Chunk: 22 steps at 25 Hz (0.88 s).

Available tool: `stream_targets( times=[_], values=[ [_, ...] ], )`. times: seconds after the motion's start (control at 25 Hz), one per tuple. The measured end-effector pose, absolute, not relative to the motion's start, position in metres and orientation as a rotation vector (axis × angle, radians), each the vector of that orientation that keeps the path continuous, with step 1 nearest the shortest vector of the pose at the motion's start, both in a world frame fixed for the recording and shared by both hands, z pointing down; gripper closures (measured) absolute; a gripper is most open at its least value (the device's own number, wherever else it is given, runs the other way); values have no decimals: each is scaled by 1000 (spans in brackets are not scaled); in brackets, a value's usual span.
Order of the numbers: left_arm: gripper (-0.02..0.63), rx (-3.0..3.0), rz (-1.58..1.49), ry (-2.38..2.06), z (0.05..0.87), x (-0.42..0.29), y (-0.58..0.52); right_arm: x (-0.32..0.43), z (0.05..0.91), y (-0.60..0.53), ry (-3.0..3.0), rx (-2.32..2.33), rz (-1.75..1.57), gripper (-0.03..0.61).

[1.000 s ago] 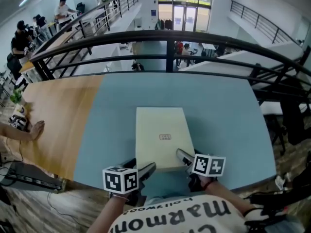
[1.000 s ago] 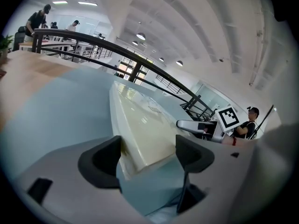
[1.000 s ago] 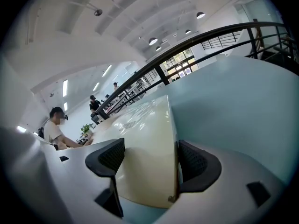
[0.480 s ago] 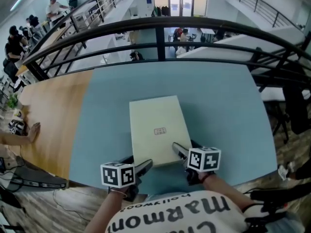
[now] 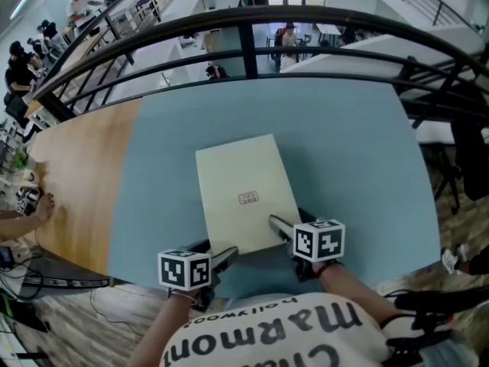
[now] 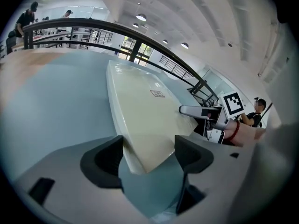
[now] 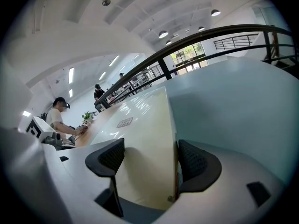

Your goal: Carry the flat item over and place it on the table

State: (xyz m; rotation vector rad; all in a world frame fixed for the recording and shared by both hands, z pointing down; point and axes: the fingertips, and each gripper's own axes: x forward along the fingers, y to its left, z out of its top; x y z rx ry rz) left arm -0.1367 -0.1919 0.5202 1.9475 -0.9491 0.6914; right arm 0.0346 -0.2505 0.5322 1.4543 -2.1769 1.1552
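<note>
From the head view, the flat cream box [image 5: 244,193] hung low over the blue bench [image 5: 344,151], with the left gripper [image 5: 228,257] and right gripper [image 5: 281,232] at its near corners. Left gripper view: the jaws, which had just been closing, clamped the box's corner. Right gripper view: jaws gripped the box too.

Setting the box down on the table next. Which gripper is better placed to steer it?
Right, probably. The right gripper has a broad stretch of the box between its jaws, at the near right corner; the left gripper pinches only the near left corner's tip, its jaws having just closed slightly.
</note>
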Motion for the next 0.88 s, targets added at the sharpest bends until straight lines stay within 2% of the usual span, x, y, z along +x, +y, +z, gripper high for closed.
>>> stream_targets(
  times=[0.88],
  values=[
    [279,1918,656,-928,532,-136,-190,37,535,-262,-2283,1484,1085,216]
  ],
)
